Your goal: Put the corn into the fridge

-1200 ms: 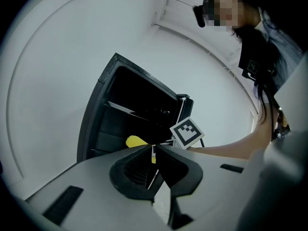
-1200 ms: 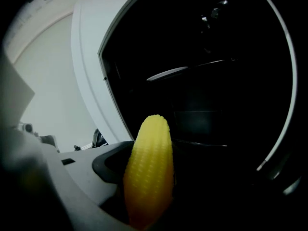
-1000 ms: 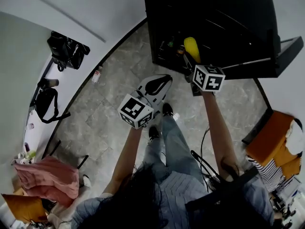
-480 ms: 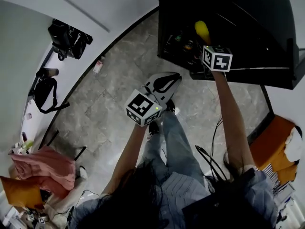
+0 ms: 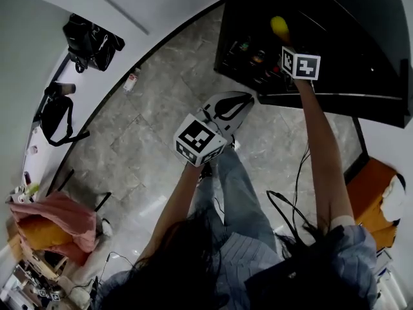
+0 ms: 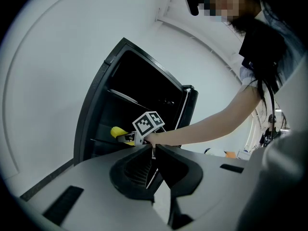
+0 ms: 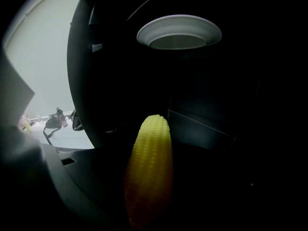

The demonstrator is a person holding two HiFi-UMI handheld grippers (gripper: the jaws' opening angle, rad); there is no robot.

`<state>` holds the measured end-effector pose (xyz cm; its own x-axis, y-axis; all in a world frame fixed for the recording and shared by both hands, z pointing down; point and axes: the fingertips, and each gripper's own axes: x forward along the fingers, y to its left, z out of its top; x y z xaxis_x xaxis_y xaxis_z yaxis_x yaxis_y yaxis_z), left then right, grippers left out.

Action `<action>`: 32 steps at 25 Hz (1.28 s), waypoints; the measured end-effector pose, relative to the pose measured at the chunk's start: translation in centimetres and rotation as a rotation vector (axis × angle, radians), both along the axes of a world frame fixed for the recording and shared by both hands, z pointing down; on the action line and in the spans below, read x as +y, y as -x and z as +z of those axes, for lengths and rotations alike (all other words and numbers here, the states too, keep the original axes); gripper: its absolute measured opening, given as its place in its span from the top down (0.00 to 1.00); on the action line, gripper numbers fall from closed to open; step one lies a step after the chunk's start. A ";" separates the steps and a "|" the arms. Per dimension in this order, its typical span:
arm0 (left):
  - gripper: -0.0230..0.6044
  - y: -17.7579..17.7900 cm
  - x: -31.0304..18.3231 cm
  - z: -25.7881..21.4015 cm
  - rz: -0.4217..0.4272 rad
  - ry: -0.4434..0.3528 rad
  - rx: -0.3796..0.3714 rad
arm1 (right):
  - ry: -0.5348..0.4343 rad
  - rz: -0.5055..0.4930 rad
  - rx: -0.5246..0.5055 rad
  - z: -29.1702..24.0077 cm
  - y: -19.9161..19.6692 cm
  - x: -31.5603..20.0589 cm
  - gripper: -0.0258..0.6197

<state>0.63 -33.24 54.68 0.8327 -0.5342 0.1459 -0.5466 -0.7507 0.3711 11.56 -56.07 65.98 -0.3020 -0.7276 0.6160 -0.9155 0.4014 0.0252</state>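
Fridge [image 5: 361,24]: black, standing open, door [image 6: 188,110] swung aside. Interior very dark.

Right gripper [image 5: 284,42]: arm stretched forward, reaching into the fridge's open front. Jaws clamped on the corn [image 7: 149,170], gripping its lower end. The cob is yellow and stands out past the jaws, tip pointing toward the fridge's back wall. From the head view the corn shows as a yellow spot just inside the fridge mouth, beyond the gripper's marker cube [image 5: 301,64]. Cannot tell whether the cob touches a shelf; it looks carried by the jaws alone.

Inside the fridge, above the corn's tip: a white bowl-shaped thing [image 7: 179,31], high in the compartment. A pale shelf edge [image 7: 202,124] runs behind the corn, lower down.

A few small coloured items [image 5: 250,55] sit low in the fridge, left of the right gripper; too small to identify.

Left gripper [image 5: 227,106]: held back from the fridge, out over the grey stone floor [image 5: 148,128], pointing toward the open front. Jaws together, nothing between them. Its own view looks across at the fridge and the right arm reaching in.
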 end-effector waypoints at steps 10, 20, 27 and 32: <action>0.94 -0.2 0.8 1.4 0.008 0.023 -0.010 | 0.038 -0.053 0.018 1.6 0.1 -1.3 0.57; 0.94 0.3 0.7 2.3 0.000 0.046 -0.024 | 0.023 -0.066 0.118 1.9 -1.8 -3.4 0.57; 0.94 -0.4 1.1 3.5 0.006 0.066 -0.043 | 0.025 -0.047 0.122 2.0 -2.6 -4.4 0.57; 0.94 -0.7 1.3 3.5 0.006 0.074 -0.045 | 0.025 -0.014 0.078 1.0 -2.7 -4.1 0.55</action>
